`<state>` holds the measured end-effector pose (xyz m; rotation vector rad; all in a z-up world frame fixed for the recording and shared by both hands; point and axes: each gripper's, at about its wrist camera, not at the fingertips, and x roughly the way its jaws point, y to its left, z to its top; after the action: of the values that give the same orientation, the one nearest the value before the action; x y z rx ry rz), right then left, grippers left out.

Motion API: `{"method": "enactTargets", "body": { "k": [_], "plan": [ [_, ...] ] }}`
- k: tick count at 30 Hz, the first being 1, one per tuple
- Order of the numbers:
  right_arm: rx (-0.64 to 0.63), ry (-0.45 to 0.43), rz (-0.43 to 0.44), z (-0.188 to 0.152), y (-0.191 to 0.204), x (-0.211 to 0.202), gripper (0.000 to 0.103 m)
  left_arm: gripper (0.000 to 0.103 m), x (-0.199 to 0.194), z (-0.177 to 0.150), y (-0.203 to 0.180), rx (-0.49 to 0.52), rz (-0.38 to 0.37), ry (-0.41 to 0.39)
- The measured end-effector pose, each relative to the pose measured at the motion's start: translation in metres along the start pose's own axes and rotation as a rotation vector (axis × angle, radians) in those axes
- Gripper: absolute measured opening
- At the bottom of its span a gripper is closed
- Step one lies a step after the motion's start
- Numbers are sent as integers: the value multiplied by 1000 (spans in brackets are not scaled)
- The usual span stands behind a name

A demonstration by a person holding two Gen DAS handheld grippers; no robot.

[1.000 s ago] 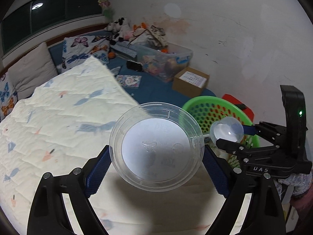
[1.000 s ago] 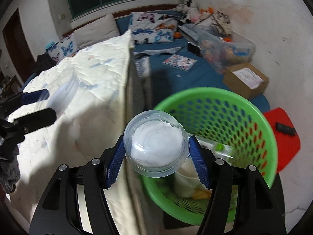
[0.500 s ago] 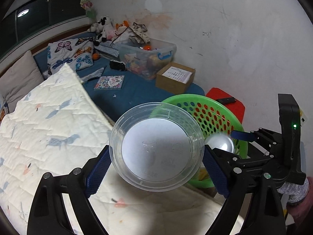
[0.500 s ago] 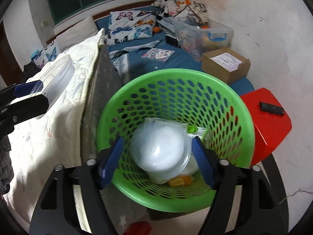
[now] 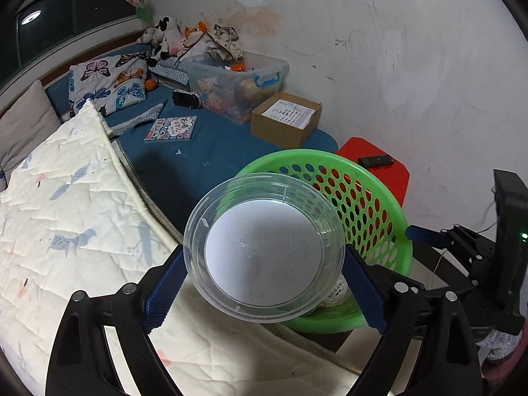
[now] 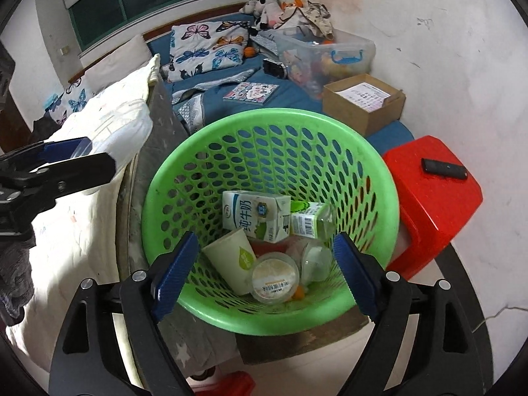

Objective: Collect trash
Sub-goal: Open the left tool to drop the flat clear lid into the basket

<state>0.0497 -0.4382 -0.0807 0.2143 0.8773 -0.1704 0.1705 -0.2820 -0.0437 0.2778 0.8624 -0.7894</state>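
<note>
Clear bowl in my grip, green basket filling up.
I see the clear plastic bowl (image 5: 264, 247) tilted, base toward me, above the bed edge; the green basket (image 6: 231, 310) holds a milk carton (image 6: 254, 214), paper cup (image 6: 231, 260) and small clear cups.

basket (image 6: 211, 151) between bed (image 6: 82, 231) and stool (image 6: 435, 204).

My left gripper (image 5: 264, 280) and right gripper (image 6: 265, 270) share one build: matte black plastic arms with slotted cut-outs, silver screws at the joints, and ridged royal-blue pads lining the fingers (image 6: 175, 270). A small green light glows on the black upright housing of my right gripper, seen from the left camera. I wear a speckled grey knit glove (image 5: 501, 346) with a pink cuff.
</note>
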Motion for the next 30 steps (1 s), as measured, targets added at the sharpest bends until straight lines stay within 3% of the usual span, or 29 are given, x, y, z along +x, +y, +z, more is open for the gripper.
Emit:
{"method": "enactTargets", "body": {
  "k": [16, 30],
  "plan": [
    [20, -5, 2, -4, -9, -9, 85, 89, 19, 0, -9, -17, -36, 57],
    [23, -13, 1, -6, -10, -14, 85, 91, 10, 0, -12, -21, -54, 44]
  ]
}}
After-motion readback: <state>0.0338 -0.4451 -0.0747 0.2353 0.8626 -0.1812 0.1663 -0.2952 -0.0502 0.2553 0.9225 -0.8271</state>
